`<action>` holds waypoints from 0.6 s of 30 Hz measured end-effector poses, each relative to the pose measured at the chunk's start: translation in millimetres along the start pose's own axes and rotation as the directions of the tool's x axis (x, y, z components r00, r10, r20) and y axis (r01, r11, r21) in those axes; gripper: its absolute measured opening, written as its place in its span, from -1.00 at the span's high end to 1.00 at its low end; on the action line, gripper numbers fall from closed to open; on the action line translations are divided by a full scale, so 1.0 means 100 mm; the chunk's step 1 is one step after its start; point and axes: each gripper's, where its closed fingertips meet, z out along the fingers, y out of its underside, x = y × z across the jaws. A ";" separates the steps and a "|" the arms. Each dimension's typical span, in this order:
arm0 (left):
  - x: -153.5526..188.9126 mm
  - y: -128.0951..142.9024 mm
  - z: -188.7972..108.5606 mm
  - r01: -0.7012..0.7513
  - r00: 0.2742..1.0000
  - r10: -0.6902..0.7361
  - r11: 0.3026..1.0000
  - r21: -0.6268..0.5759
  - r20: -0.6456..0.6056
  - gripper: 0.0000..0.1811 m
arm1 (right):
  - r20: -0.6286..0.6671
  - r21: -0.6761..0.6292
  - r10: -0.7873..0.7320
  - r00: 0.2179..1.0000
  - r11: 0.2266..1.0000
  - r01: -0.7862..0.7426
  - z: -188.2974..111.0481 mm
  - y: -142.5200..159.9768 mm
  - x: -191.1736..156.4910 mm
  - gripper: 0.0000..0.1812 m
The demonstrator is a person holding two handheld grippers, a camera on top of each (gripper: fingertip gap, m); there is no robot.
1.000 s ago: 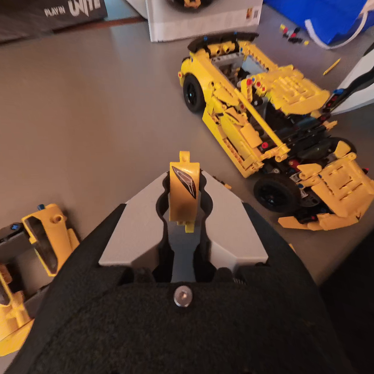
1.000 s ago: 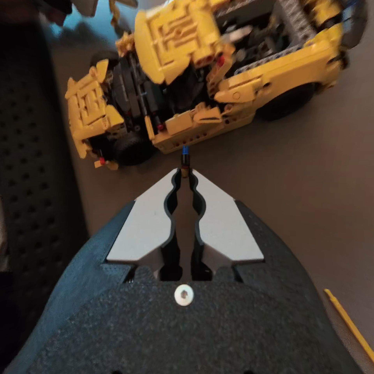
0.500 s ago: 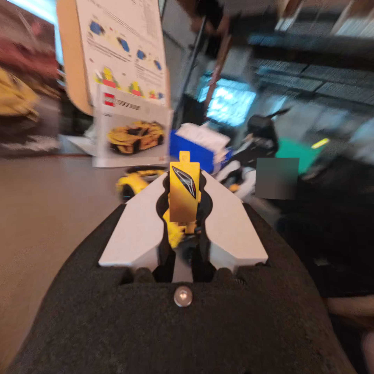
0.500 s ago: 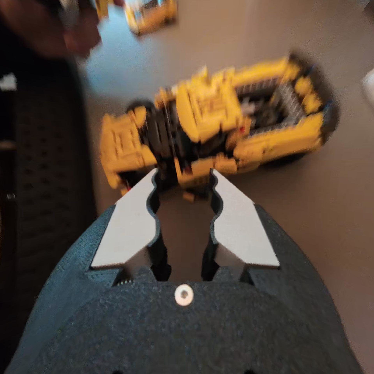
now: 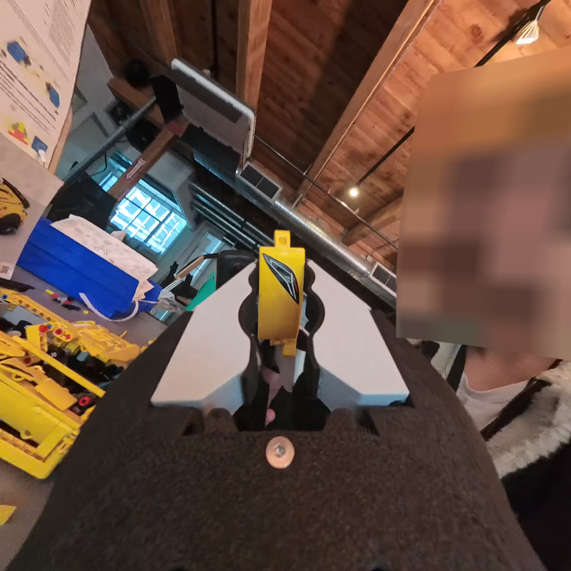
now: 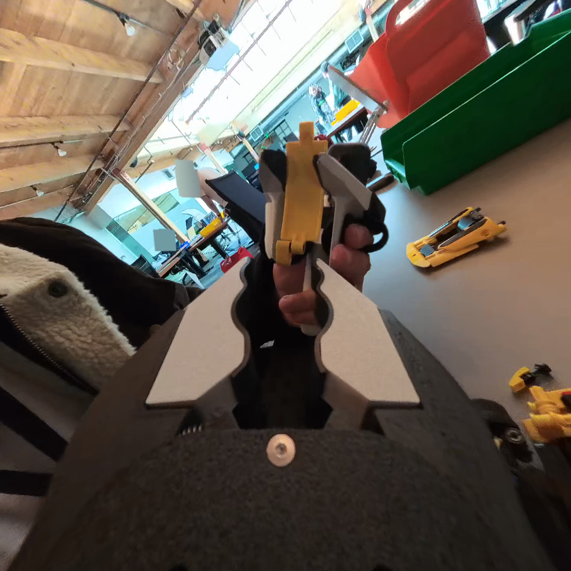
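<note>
My left gripper (image 5: 280,268) is shut on a yellow curved panel piece (image 5: 279,296) with a black sticker. It is raised off the table and points up toward the wooden ceiling and a person. My right gripper (image 6: 282,265) is open and empty, just below and facing the left gripper (image 6: 299,157). In that view the yellow panel (image 6: 301,200) shows from its underside, and a hand (image 6: 349,256) grips the left gripper's handle. The partly built yellow brick car (image 5: 46,370) lies on the grey table at the left.
A blue bag (image 5: 77,272) and small loose pieces lie behind the car. A green bin (image 6: 479,123) and a red bin (image 6: 432,55) stand at the table's far side. A yellow car sub-assembly (image 6: 454,238) and loose yellow parts (image 6: 528,377) lie on the table. Tip to tip, the grippers are about 6 centimetres apart.
Both grippers swung up from the table to face each other in the air. The right gripper opened and no longer holds the small pin. The left still holds the panel.
</note>
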 end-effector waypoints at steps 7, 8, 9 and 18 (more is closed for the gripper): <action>-0.13 0.15 0.02 -0.085 0.990 0.095 0.991 -0.099 0.101 0.70 | -0.251 -0.113 -0.294 0.922 0.955 0.273 -0.11 0.02 0.23 0.83; -0.19 0.19 0.01 -0.111 0.982 0.129 0.986 -0.127 0.139 0.70 | -0.305 -0.175 -0.390 0.869 0.920 0.352 -0.15 0.03 0.29 0.83; -0.24 0.23 -0.01 -0.141 0.971 0.169 0.976 -0.167 0.167 0.70 | -0.330 -0.226 -0.457 0.826 0.888 0.401 -0.18 0.04 0.32 0.83; -0.45 0.52 -0.06 -0.324 0.834 0.475 0.833 -0.448 0.280 0.77 | -0.198 -0.140 -0.205 0.959 0.974 0.179 -0.43 -0.01 0.30 0.83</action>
